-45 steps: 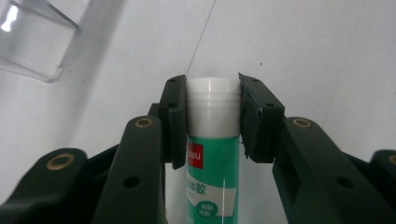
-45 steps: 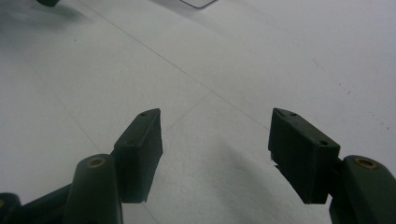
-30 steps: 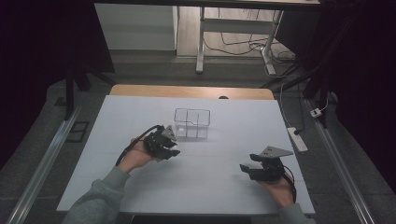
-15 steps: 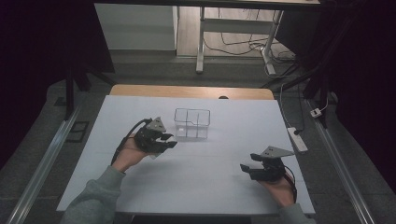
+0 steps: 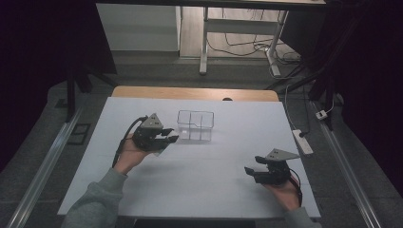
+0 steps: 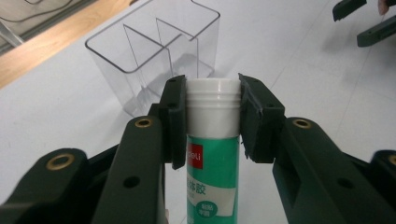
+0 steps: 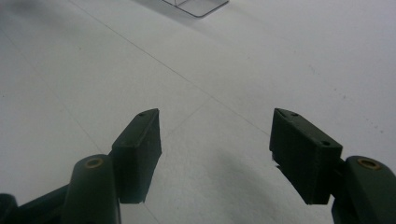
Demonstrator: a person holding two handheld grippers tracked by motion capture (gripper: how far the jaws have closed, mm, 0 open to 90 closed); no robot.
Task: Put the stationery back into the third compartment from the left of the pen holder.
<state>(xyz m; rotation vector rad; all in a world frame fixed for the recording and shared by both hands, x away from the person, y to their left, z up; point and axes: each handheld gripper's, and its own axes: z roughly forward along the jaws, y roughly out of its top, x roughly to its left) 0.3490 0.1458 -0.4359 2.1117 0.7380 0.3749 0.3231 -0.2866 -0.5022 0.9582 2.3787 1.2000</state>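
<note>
At centre left of the high view, the left gripper (image 5: 167,138) clamps a green glue stick (image 6: 213,140) by its white cap, just beside the clear divided box (image 5: 195,125). At lower right the right gripper (image 5: 253,172) rests with jaws wide apart, holding nothing

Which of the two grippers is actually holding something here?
The left gripper: its jaws clamp a green glue stick at its white cap. The right gripper is open.

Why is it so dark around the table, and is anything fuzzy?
High view: the white table is lit while the room around it stays nearly black. Left gripper view: the glue stick is sharp; the clear box behind shows glints. Right gripper view: the right hand-held gripper looks soft, with a dim shadow beneath.
</note>
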